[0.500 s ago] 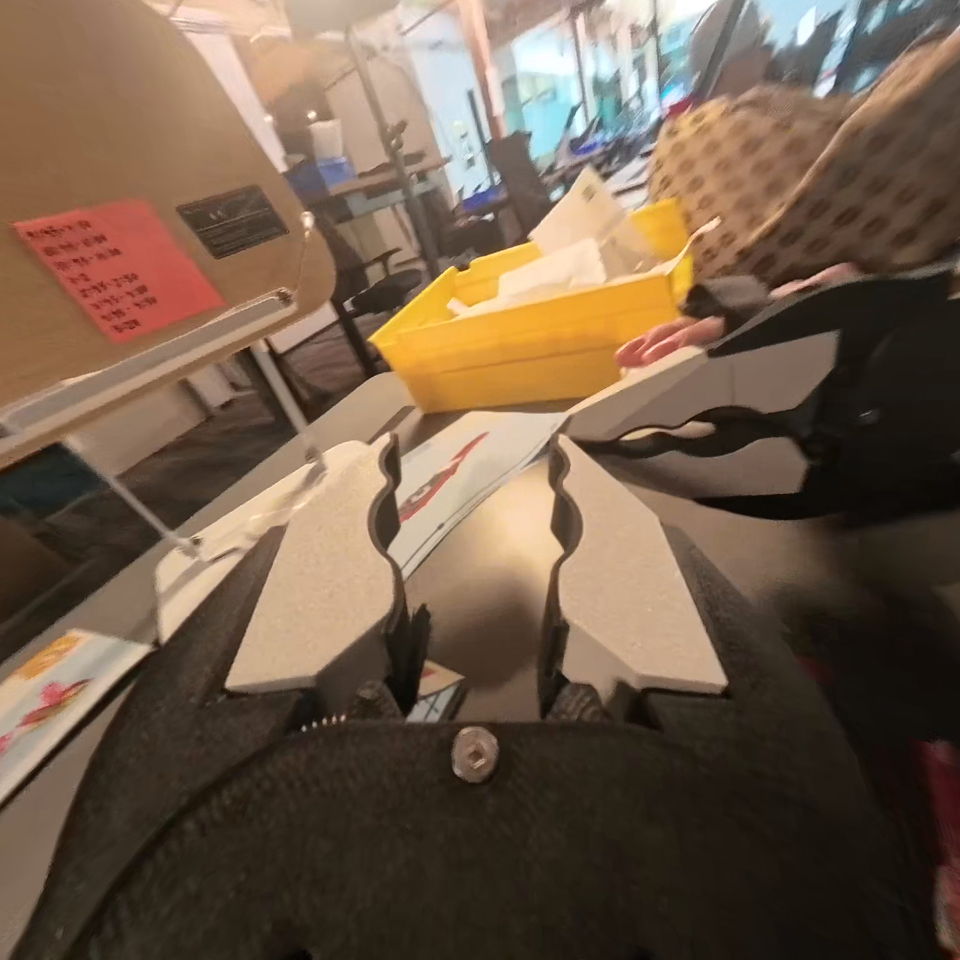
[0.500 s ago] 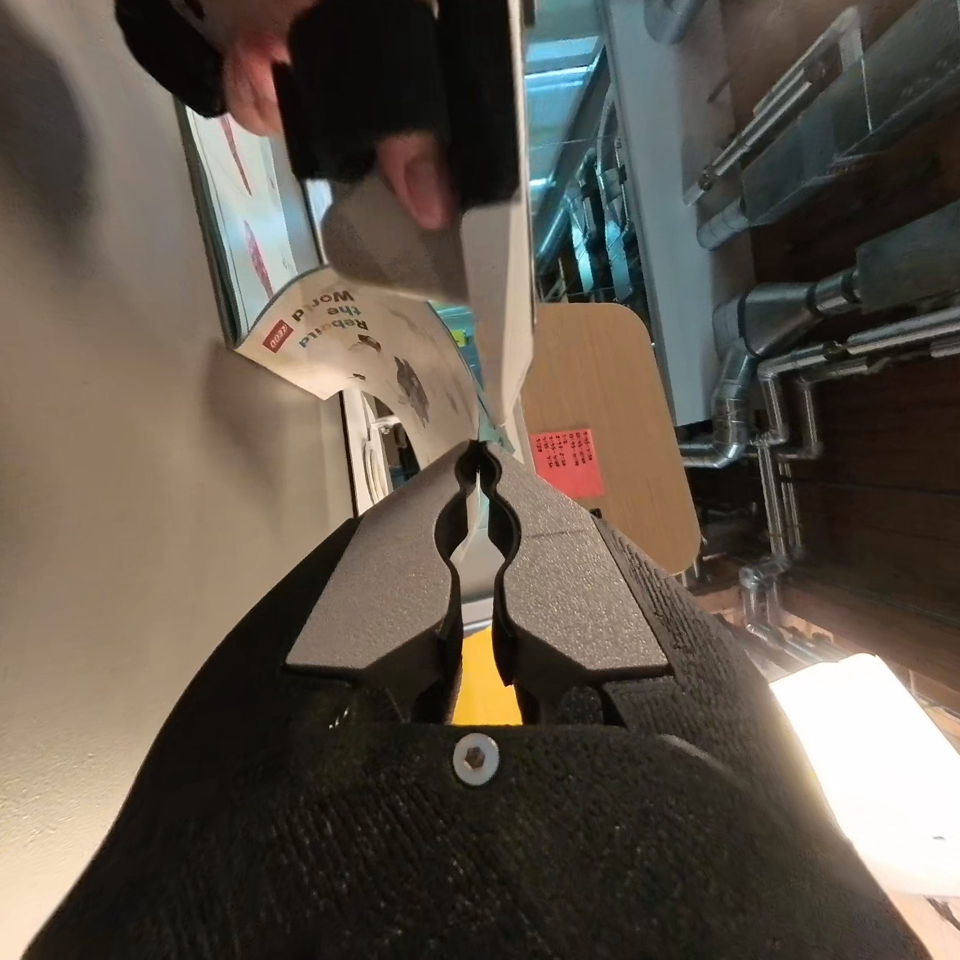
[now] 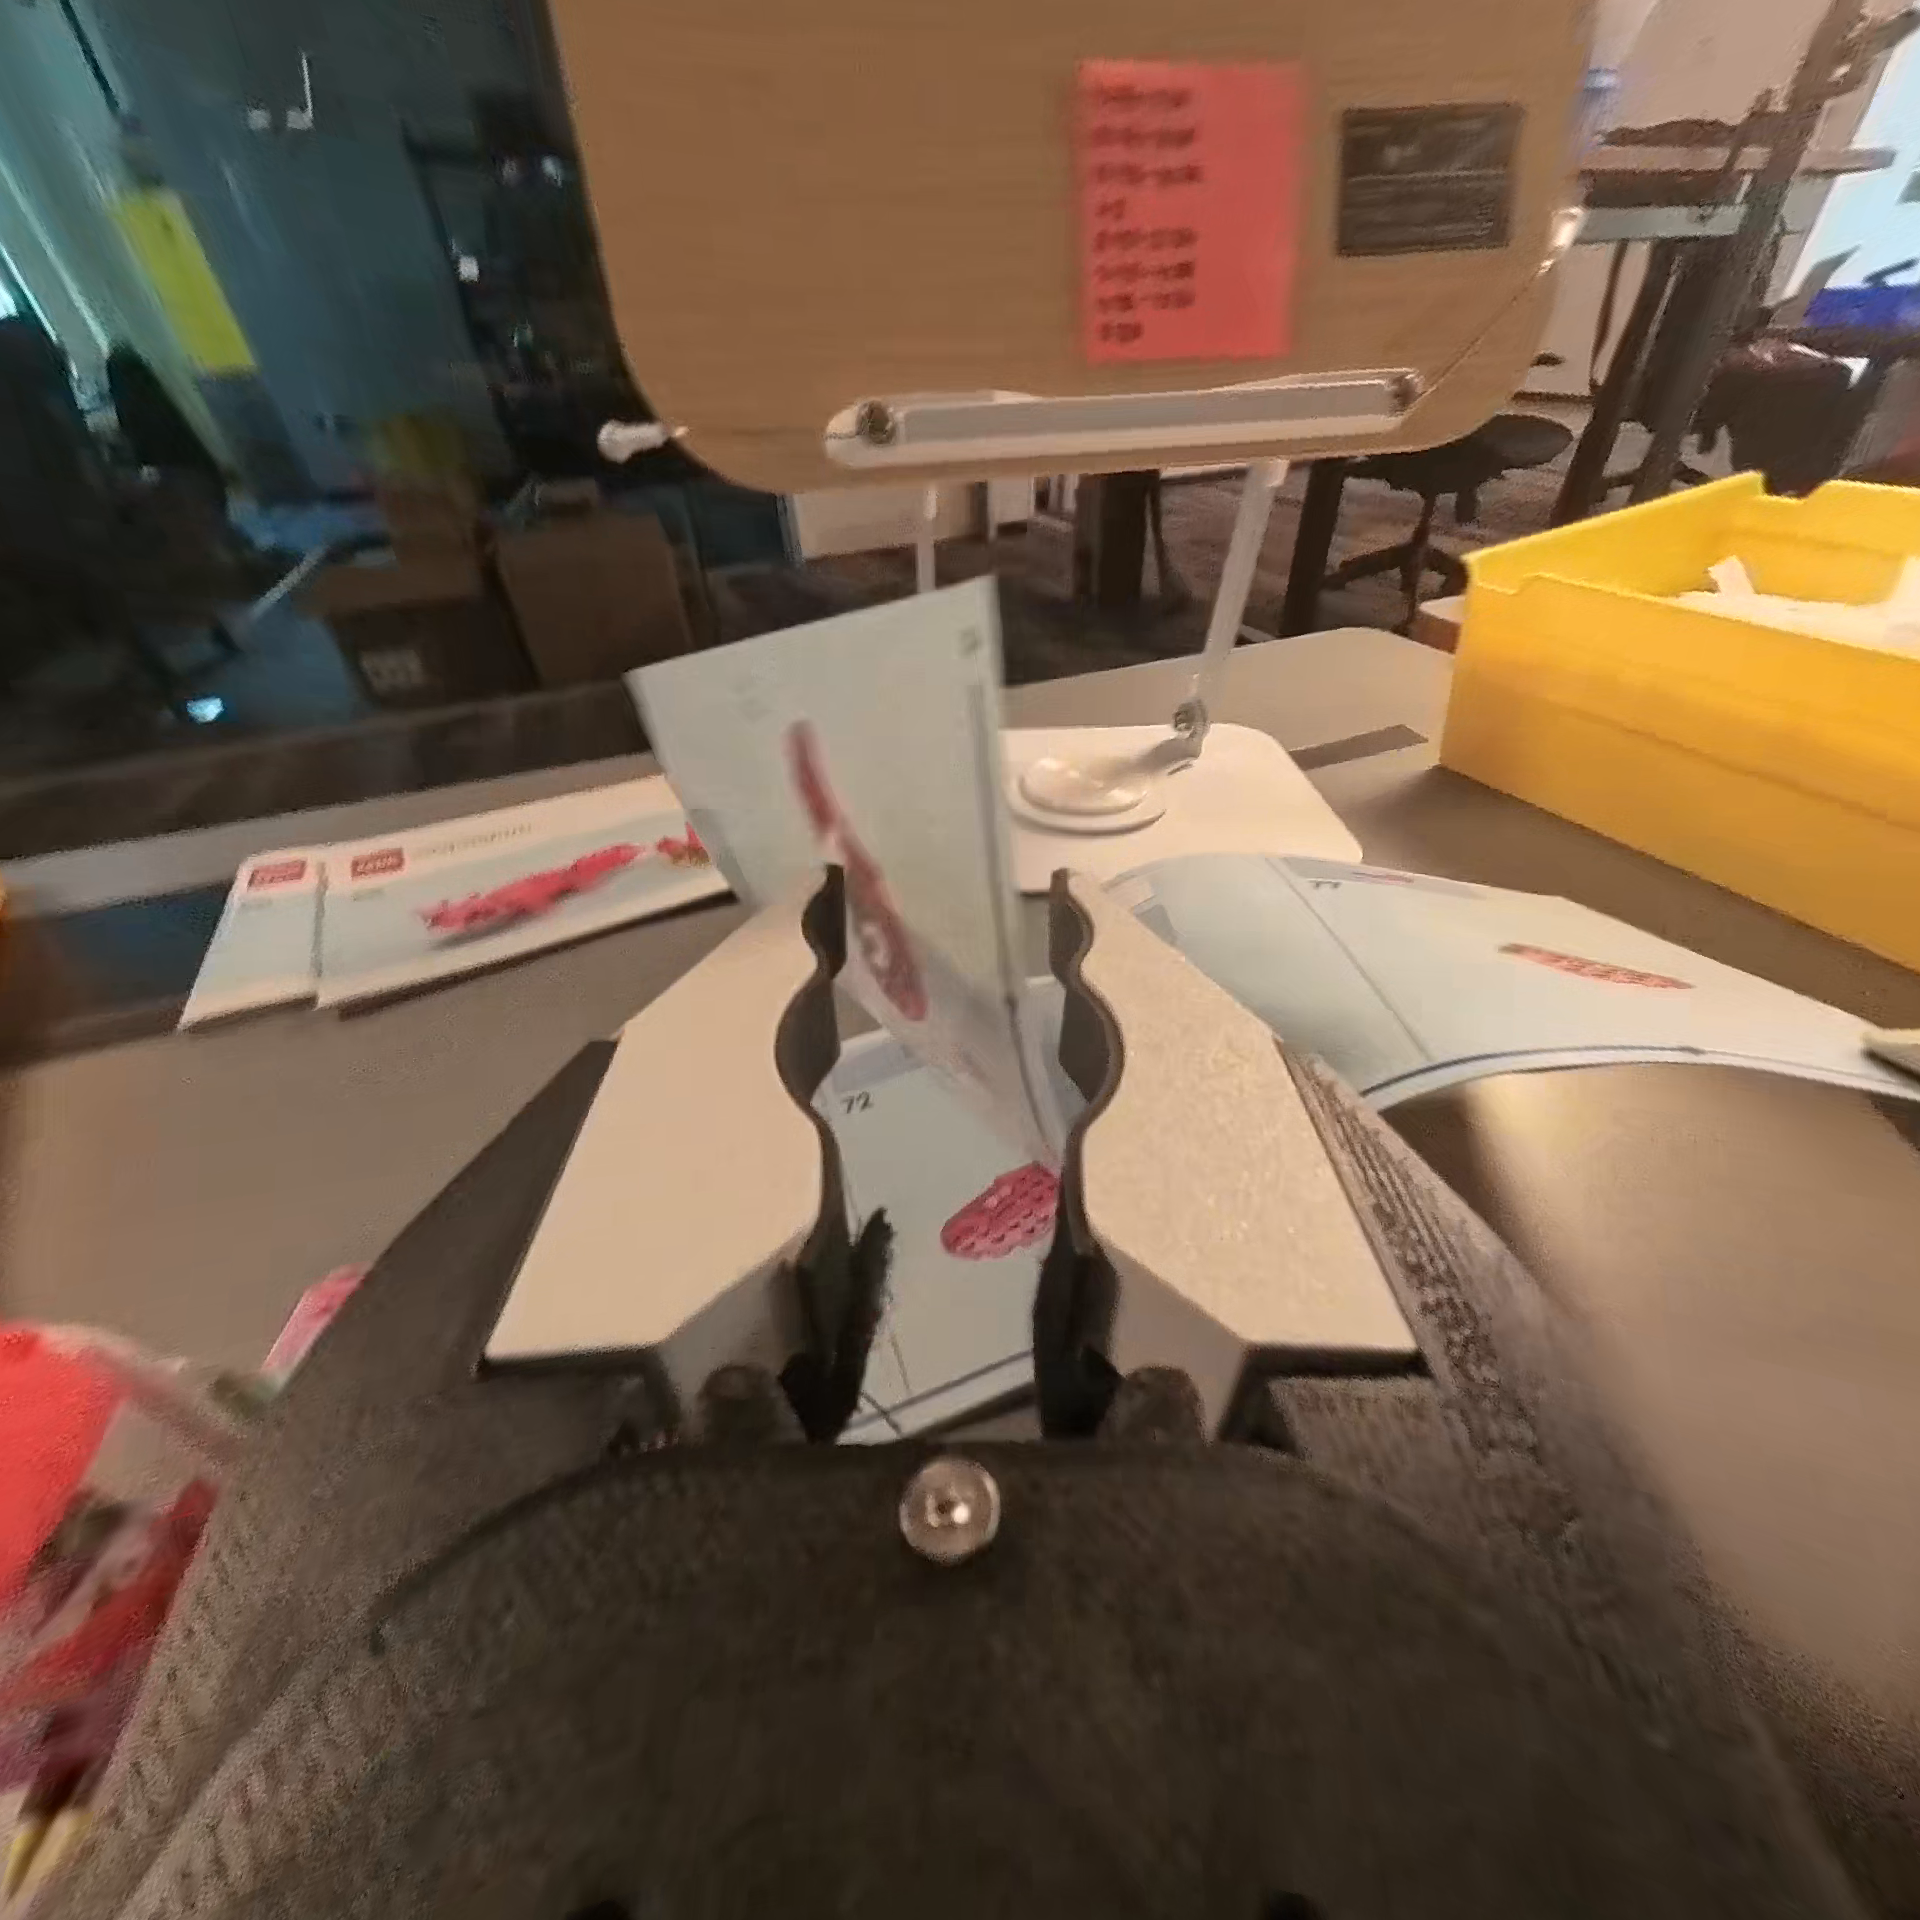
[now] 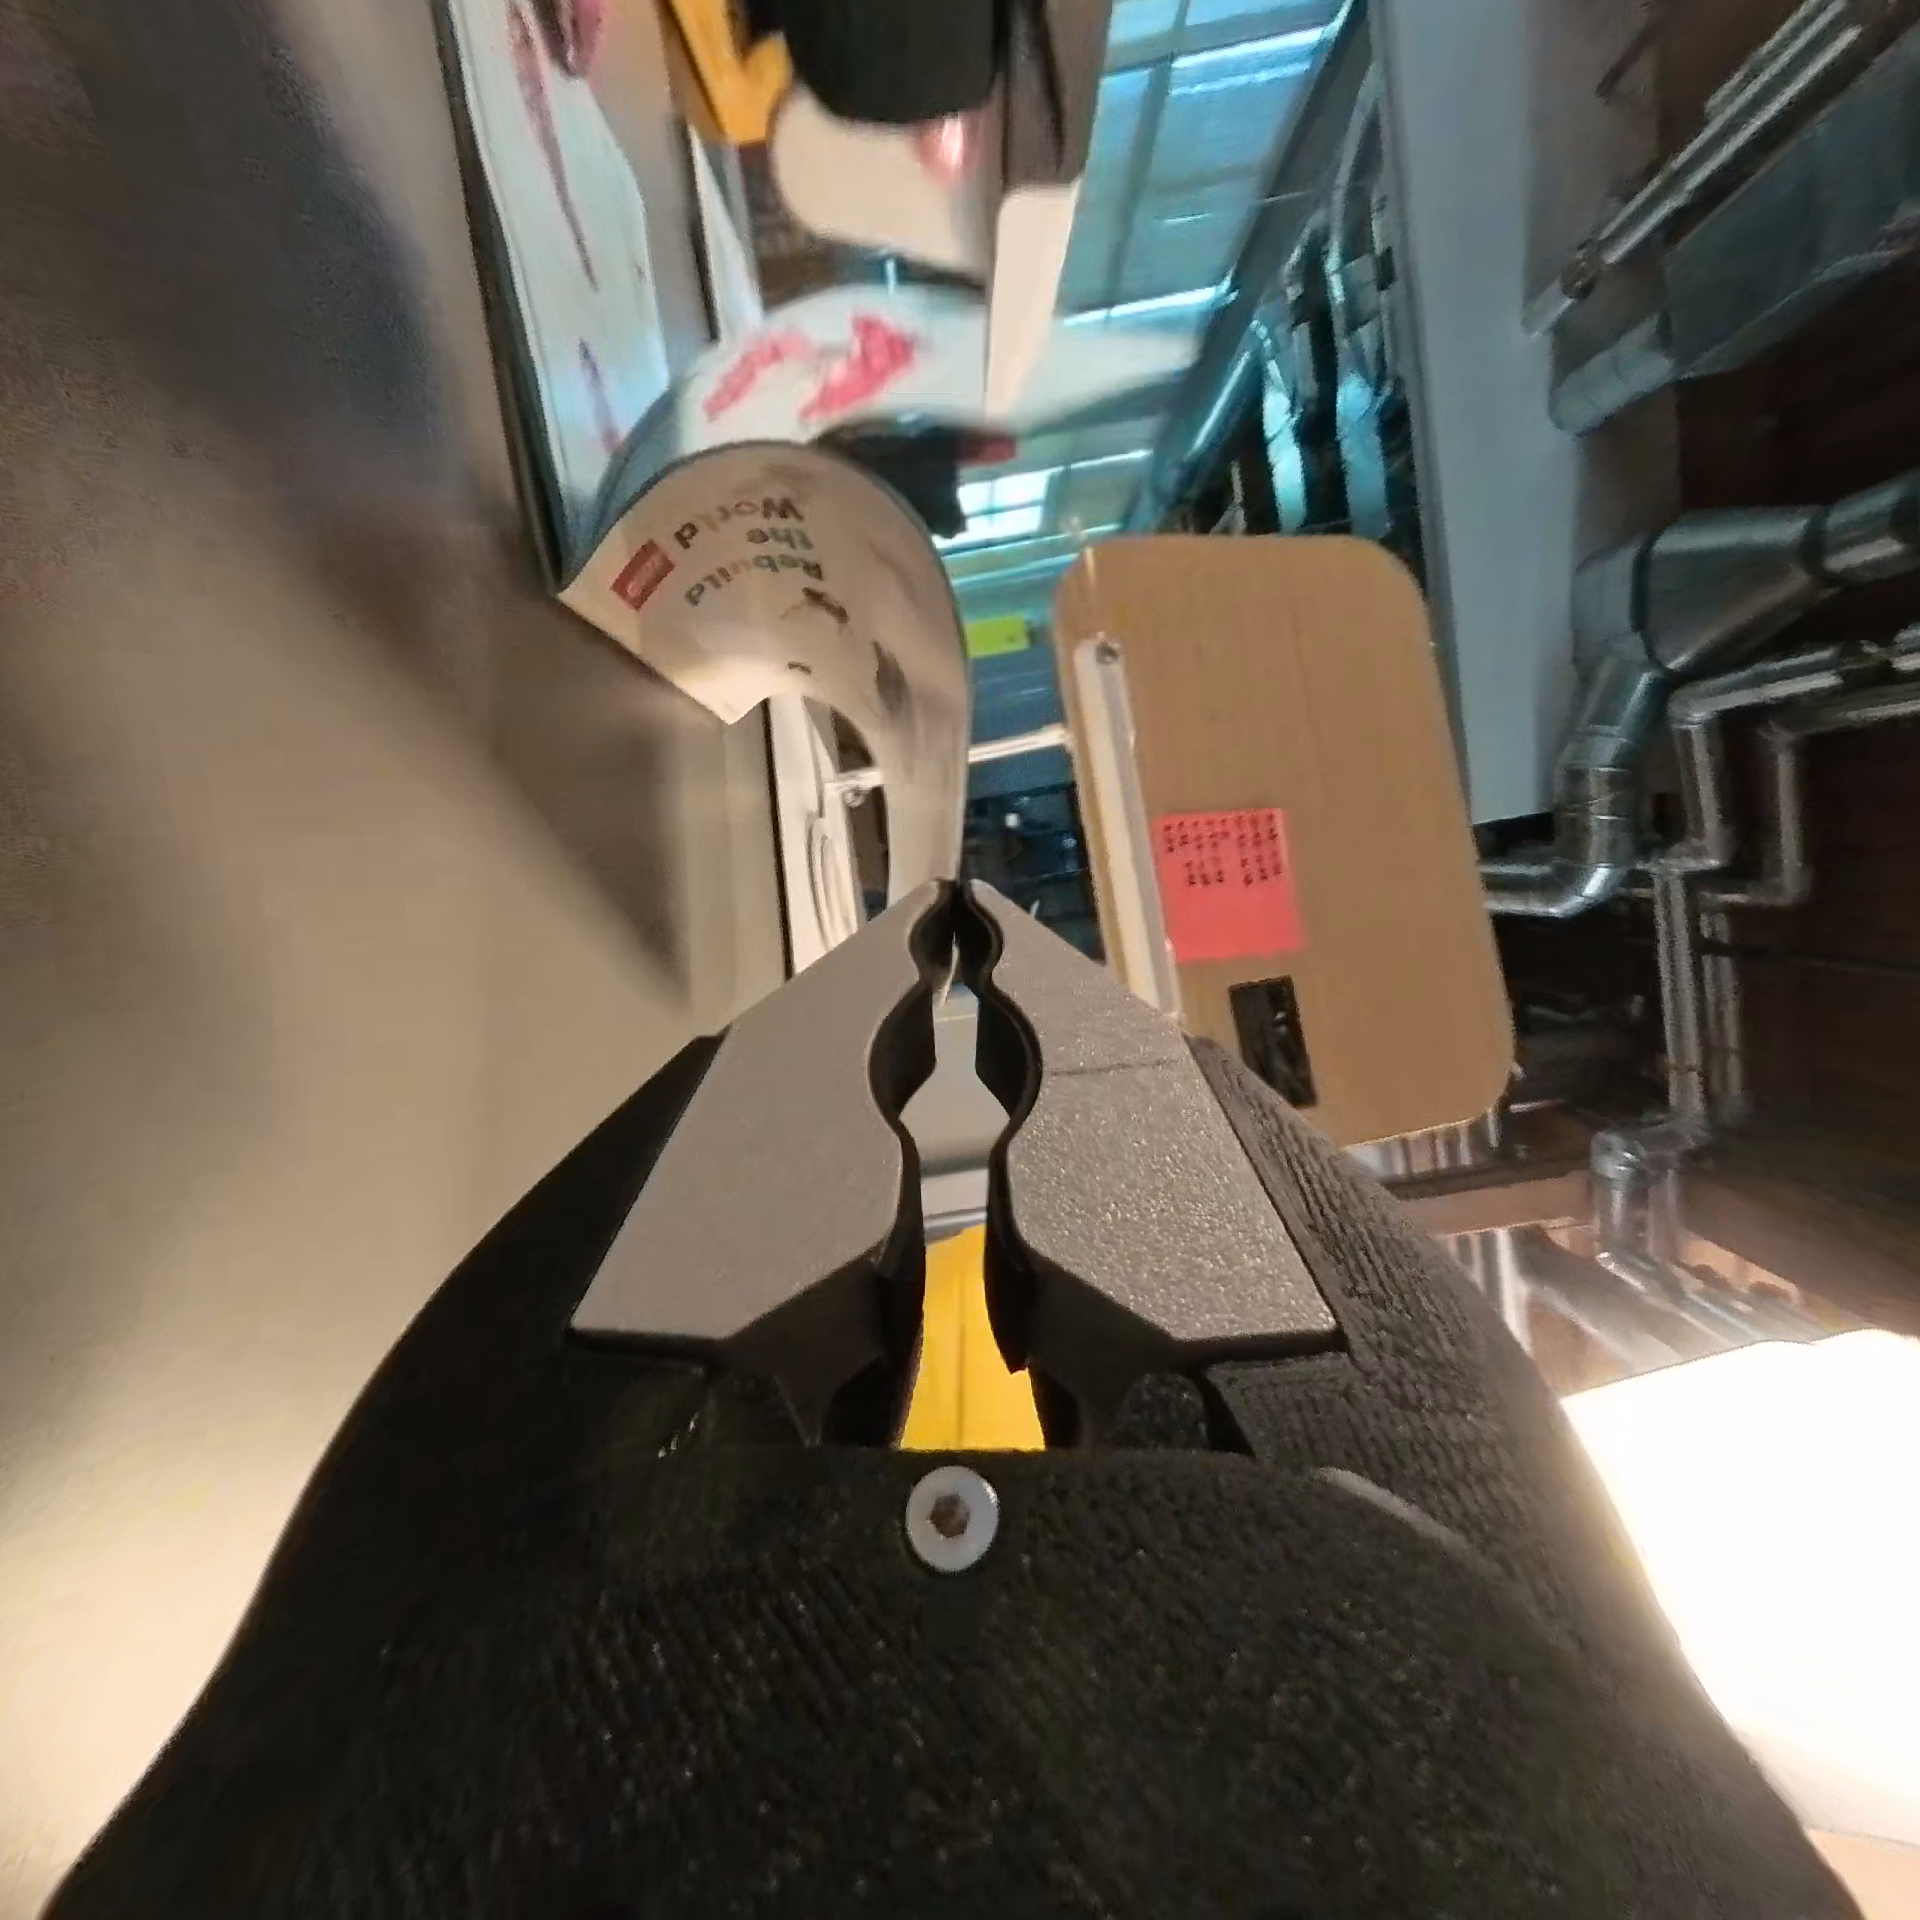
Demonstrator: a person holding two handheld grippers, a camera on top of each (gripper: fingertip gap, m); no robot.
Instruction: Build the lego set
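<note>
A light-blue instruction booklet lies open on the grey table. In the left wrist view, one of its pages, with a red picture, stands upright between my left gripper's fingers. The jaws are apart and do not press on the page. My right gripper is shut on the thin edge of the booklet's curled outer cover and holds it lifted off the table. The left gripper shows blurred at the top of the right wrist view, over the raised page.
A yellow bin with white papers stands at the right. A wooden board on a white stand is behind the booklet. Two closed booklets lie at the left. A red blurred object is at the lower left. Some 15 cm of space lies between my two pairs of fingers.
My left gripper has swung away from the yellow bin to the open booklet, and its jaws have narrowed with a page now standing between them. My right gripper stays shut on the cover.
</note>
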